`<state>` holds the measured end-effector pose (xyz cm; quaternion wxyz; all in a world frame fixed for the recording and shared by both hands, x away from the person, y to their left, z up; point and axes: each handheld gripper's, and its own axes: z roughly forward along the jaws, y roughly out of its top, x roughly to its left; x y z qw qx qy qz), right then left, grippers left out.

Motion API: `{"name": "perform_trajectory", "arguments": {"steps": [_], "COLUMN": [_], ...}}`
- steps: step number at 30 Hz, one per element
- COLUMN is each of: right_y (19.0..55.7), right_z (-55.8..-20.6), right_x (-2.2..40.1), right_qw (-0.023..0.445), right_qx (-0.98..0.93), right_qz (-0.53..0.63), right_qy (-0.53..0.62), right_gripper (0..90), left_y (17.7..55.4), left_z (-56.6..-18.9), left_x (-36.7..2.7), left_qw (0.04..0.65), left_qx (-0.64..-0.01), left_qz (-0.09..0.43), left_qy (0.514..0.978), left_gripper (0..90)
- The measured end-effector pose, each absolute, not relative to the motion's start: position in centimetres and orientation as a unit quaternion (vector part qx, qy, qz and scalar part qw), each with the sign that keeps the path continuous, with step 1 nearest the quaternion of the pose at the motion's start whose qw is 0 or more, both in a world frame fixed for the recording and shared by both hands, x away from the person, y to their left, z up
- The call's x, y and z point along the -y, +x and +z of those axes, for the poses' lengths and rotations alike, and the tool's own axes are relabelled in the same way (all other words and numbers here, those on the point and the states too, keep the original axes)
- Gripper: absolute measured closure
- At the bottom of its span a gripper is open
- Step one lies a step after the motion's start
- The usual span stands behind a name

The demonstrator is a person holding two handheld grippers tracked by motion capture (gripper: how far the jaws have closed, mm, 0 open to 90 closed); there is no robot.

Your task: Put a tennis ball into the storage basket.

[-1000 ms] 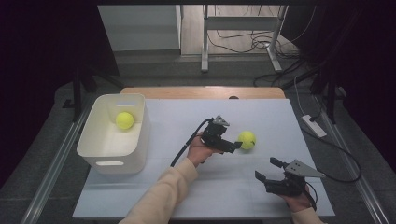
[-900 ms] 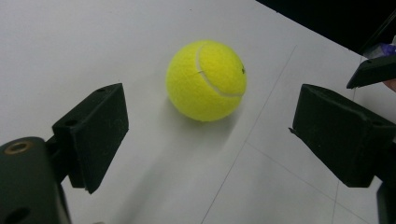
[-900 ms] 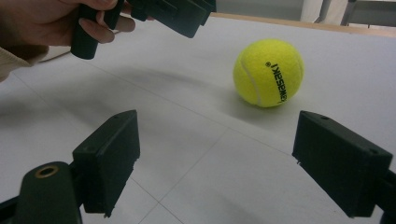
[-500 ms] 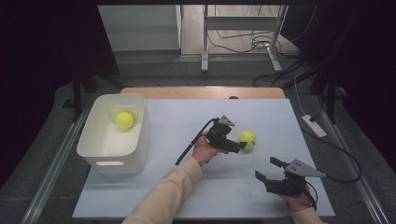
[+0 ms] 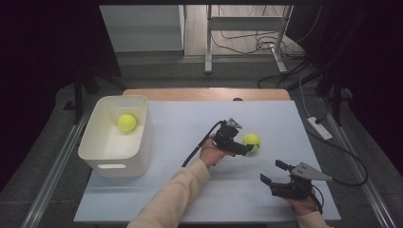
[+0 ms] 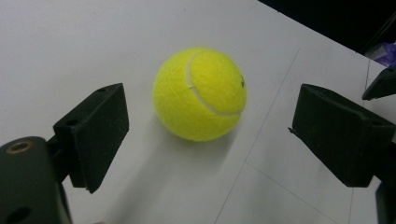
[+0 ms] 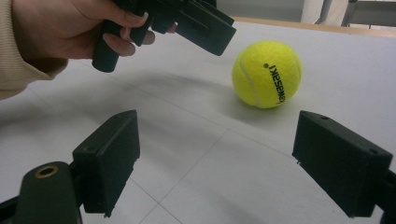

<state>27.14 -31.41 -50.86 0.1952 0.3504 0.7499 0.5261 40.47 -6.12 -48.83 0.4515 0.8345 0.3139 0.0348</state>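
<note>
A wide desk (image 5: 190,190) with a pale, faintly gridded top takes up the middle of the high view, with dark floor and cables beyond its far edge.

On the desk's left side stands a white plastic bin (image 5: 107,159) with a slot handle in its near wall. A yellow tennis ball in the bin (image 5: 127,122) lies near its far end.

A person's left forearm in a cream sleeve (image 5: 173,194) reaches up from the bottom edge toward the middle of the desk. That hand holds the left tool (image 5: 244,149), which points right at a second yellow tennis ball (image 5: 251,141) lying on the desk right of centre. In the left gripper view the tool's two black jaws are spread, one on either side of this ball (image 6: 200,93), with a clear gap of desk showing on both sides; neither pad touches it, and the ball rests on the desk a little beyond them.

The right tool (image 5: 271,178) sits low near the desk's front right corner, held in the right hand (image 5: 304,204), well apart from the ball. Its jaws are also spread wide with nothing between them. The right gripper view looks across the desk at the same ball (image 7: 267,73), with the left hand (image 7: 70,28) and its tool (image 7: 205,25) just beside it.
</note>
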Motion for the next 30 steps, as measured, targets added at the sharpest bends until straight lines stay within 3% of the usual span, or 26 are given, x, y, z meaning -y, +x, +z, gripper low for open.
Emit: {"name": "perform_trajectory", "arguments": {"steps": [30], "right_y": [27.2], "right_z": [-50.9], "right_x": [31.5], "right_qw": [0.195], "right_qx": [-0.75], "right_qz": [0.526], "right_qy": [0.35], "right_gripper": [14.7], "left_y": [41.8], "left_z": [-50.7], "left_x": [8.1], "left_qw": [0.438], "left_qx": [-0.322], "left_qz": [0.03], "left_qy": [0.839], "left_gripper": [12.4]}}
